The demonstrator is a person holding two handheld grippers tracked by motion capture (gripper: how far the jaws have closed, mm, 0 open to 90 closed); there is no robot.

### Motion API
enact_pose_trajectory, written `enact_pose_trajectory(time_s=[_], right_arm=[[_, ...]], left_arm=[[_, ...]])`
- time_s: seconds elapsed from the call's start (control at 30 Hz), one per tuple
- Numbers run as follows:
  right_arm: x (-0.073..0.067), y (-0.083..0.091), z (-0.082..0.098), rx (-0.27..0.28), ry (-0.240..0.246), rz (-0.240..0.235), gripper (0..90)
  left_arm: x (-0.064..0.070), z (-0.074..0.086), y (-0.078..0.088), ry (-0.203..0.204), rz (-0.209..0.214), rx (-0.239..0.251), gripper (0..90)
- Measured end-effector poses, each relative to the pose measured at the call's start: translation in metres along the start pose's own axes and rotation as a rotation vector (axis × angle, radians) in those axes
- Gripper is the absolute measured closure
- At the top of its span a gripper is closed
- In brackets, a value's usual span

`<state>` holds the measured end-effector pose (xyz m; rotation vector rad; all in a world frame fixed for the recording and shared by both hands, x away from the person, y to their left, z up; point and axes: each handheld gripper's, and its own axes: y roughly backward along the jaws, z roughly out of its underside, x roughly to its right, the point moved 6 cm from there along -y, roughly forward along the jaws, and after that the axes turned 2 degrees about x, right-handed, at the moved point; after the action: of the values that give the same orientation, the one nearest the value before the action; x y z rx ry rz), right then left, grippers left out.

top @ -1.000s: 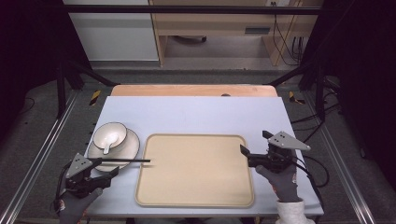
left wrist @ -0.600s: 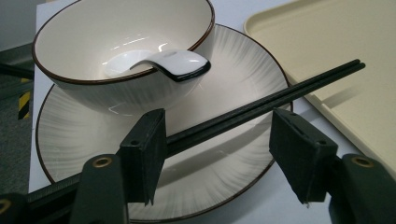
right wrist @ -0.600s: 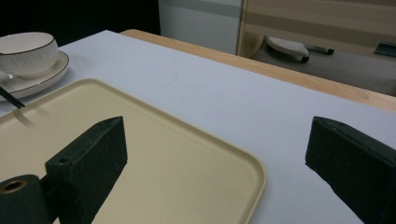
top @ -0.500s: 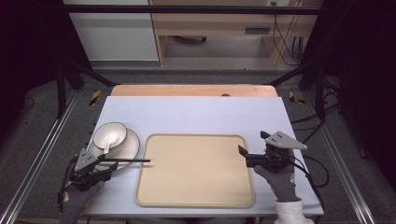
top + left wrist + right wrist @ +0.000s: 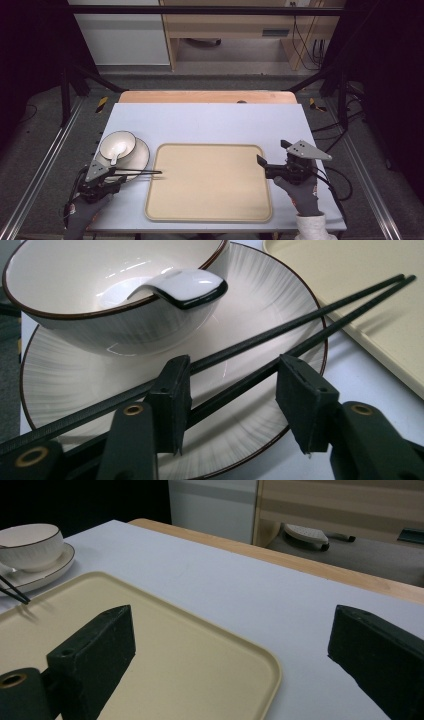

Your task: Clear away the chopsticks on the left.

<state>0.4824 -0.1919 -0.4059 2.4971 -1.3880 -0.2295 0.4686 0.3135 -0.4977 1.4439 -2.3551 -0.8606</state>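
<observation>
Your left claw [image 5: 235, 405] covers the near ends of the chopsticks [image 5: 300, 320], so the grip itself can't be read. The spoon [image 5: 170, 287] handle drops out of sight inside the bowl [image 5: 100, 330]. The plate [image 5: 260, 295] is cut off at the bottom edge. Your right claw [image 5: 230, 650] is cropped too.

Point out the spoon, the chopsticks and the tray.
spoon [image 5: 187, 287], left gripper view, on its handle end.
chopsticks [image 5: 300, 322], left gripper view, on one shaft.
tray [image 5: 210, 182], high view, on its bare middle.
</observation>
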Motion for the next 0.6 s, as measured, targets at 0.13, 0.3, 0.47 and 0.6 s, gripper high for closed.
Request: enact_pose_trajectory(time_s=[0.13, 0.3, 0.47, 0.6], right_arm=[[0.0005, 0.0004, 0.0000, -0.001, -0.002, 0.004, 4.4], [0.0008, -0.0010, 0.0006, -0.004, -0.001, 0.007, 4.1], [0.0003, -0.0021, 0.0018, -0.014, 0.000, 0.009, 4.1], [0.0004, -0.0021, 0.0017, -0.013, -0.002, 0.010, 4.1]], left_arm=[[0.0000, 0.0004, 0.0006, 0.003, 0.002, -0.008, 52.7], [0.0002, 0.0012, 0.0008, 0.008, 0.011, -0.024, 59.9], [0.0012, 0.0008, 0.0028, 0.007, 0.016, -0.030, 70.7], [0.0032, 0.0006, 0.0023, 0.009, 0.019, -0.041, 76.7]])
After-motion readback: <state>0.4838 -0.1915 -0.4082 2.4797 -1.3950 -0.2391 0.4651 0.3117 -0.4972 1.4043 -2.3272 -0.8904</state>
